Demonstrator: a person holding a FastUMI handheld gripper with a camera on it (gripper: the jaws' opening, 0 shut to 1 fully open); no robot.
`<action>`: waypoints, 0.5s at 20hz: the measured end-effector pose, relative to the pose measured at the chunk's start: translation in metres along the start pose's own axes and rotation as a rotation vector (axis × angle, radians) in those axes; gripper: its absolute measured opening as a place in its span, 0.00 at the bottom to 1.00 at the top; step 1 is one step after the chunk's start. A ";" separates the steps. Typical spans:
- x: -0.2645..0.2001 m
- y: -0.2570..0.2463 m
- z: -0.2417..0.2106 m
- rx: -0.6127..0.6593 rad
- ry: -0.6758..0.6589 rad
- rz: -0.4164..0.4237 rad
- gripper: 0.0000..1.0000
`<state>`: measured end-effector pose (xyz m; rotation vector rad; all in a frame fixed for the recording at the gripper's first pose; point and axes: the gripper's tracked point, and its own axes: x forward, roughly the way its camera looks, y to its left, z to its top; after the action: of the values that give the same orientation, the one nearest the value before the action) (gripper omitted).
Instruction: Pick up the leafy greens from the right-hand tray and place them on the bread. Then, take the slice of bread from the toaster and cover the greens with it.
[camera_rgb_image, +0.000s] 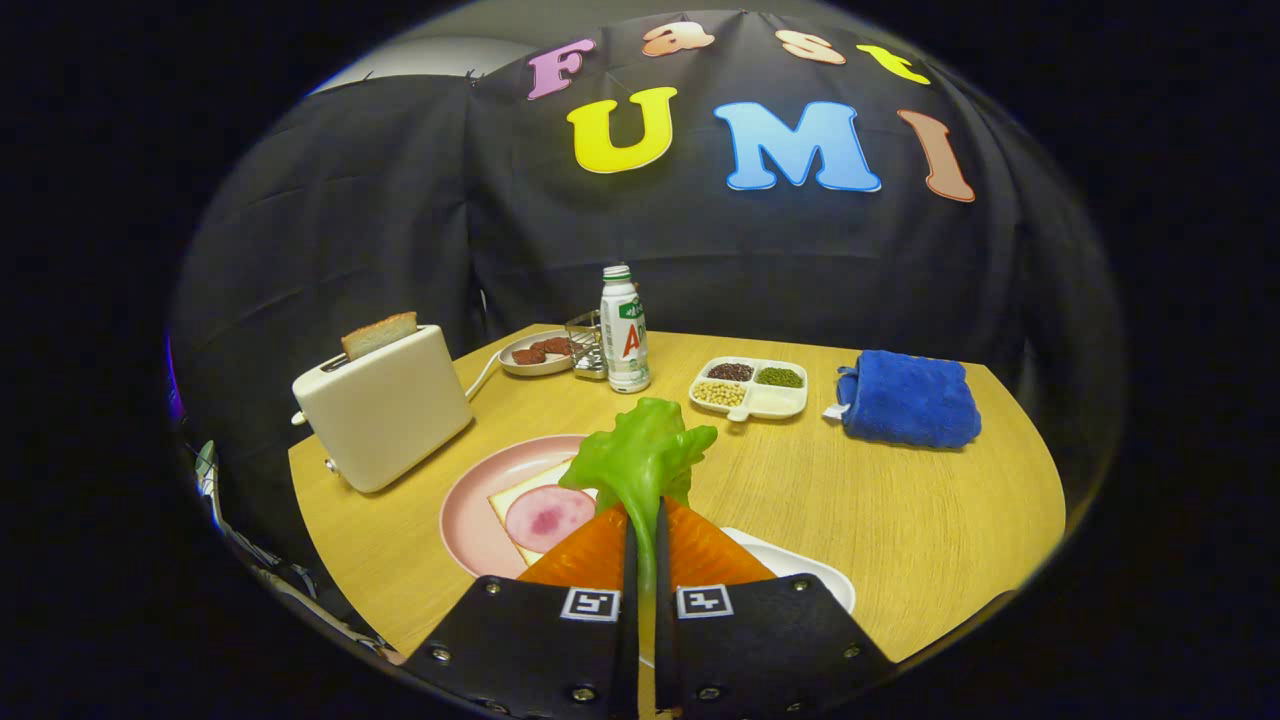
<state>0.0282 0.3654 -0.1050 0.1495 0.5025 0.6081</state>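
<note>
The greens (640, 458) are clamped upright in the closed gripper (647, 520), with the bread (512, 497) just ahead-left.

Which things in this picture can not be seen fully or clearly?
- White tray: mostly behind the gripper, shut on the leafy greens.
- Bread on the pink plate: partly covered by ham and greens.
- Toaster slice: lower part inside the slot.
</note>
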 end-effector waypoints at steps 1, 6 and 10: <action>0.004 0.009 0.005 0.006 -0.009 0.020 0.07; 0.032 0.052 -0.010 -0.024 0.043 0.101 0.06; 0.057 0.066 -0.028 -0.032 0.104 0.116 0.06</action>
<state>0.0212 0.4522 -0.1339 0.1175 0.5874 0.7396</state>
